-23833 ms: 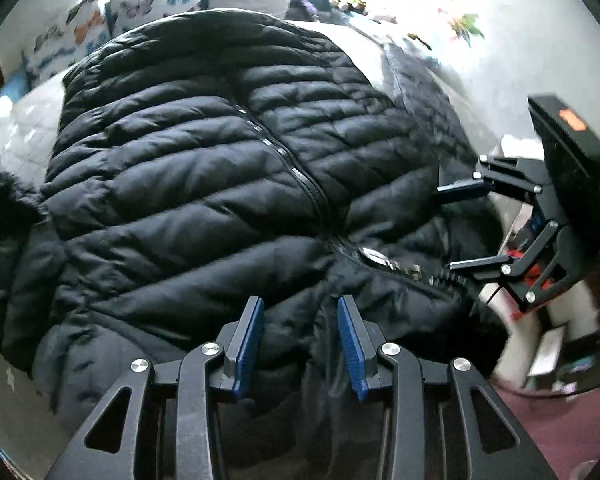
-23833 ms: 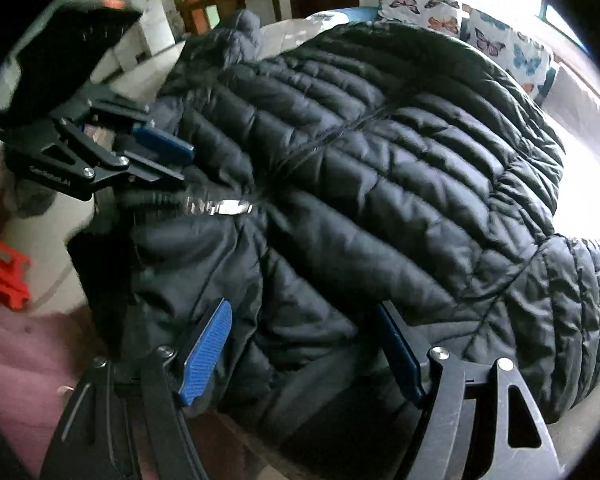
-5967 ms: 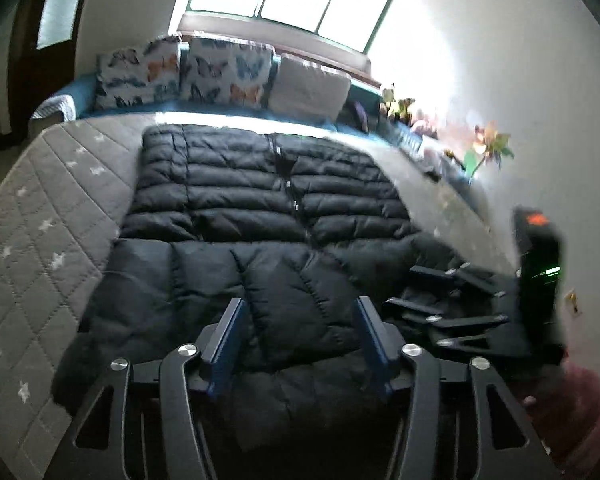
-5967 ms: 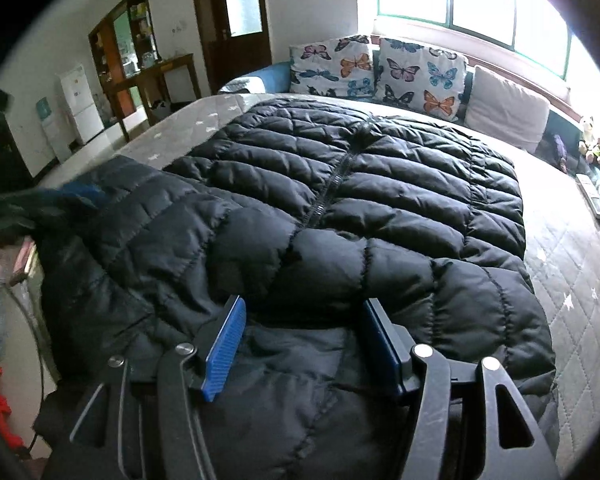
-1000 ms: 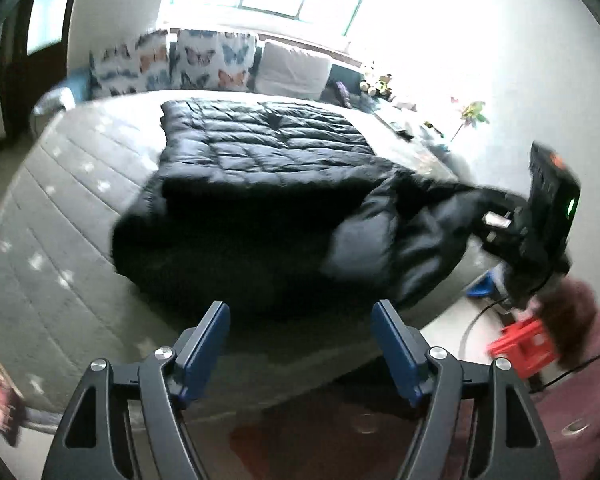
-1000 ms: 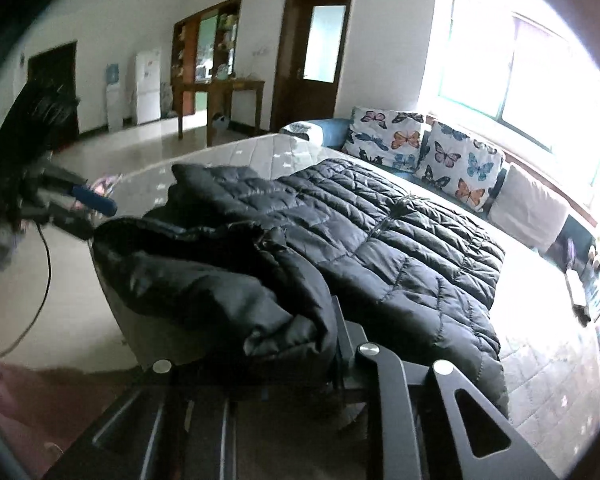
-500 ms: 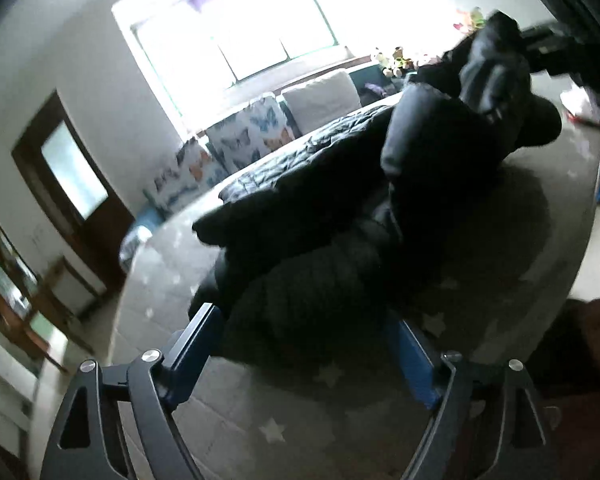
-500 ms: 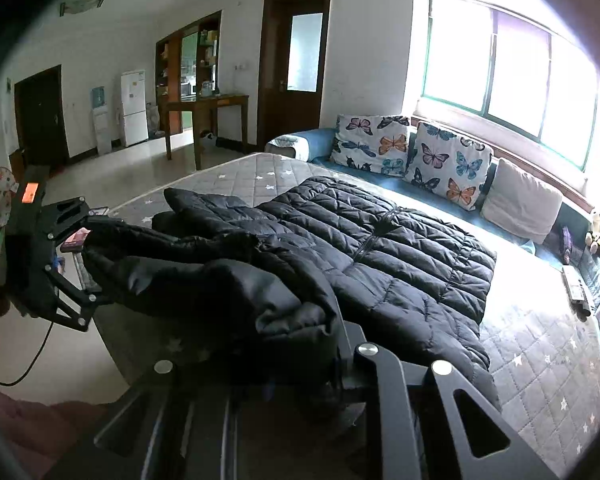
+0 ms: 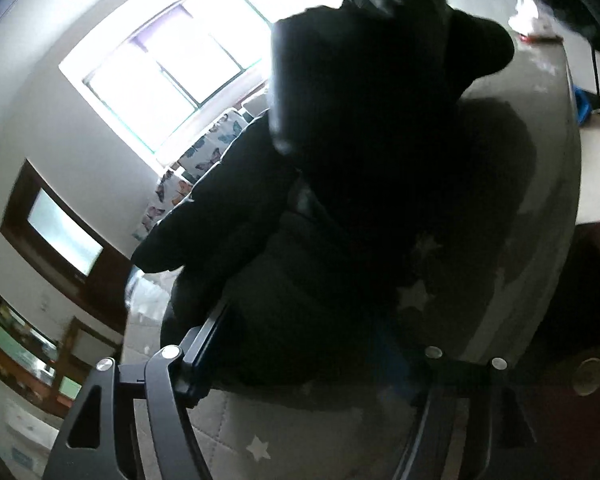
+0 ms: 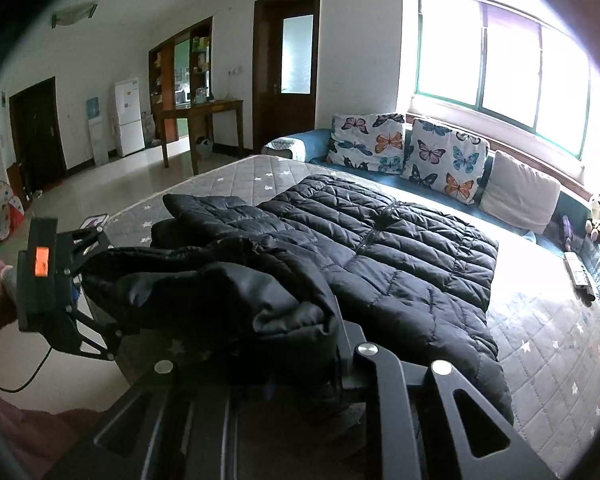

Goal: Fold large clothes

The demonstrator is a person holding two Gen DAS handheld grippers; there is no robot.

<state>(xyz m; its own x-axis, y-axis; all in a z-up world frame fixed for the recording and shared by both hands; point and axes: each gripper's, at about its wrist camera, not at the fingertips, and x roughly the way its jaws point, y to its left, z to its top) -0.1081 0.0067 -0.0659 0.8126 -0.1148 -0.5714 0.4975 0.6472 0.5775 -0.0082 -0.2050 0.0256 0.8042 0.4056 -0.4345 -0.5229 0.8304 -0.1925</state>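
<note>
- Over at the near left corner of the bed, the left gripper had its jaws spread around a bunched fold of the black puffer jacket; they had just been closing in, though whether the pads pressed the fabric could not be told.
- The jacket lay across the bed's middle, its near end lifted.
- At the near edge, the right gripper sat nearly closed, pinching the jacket's raised end.
</note>
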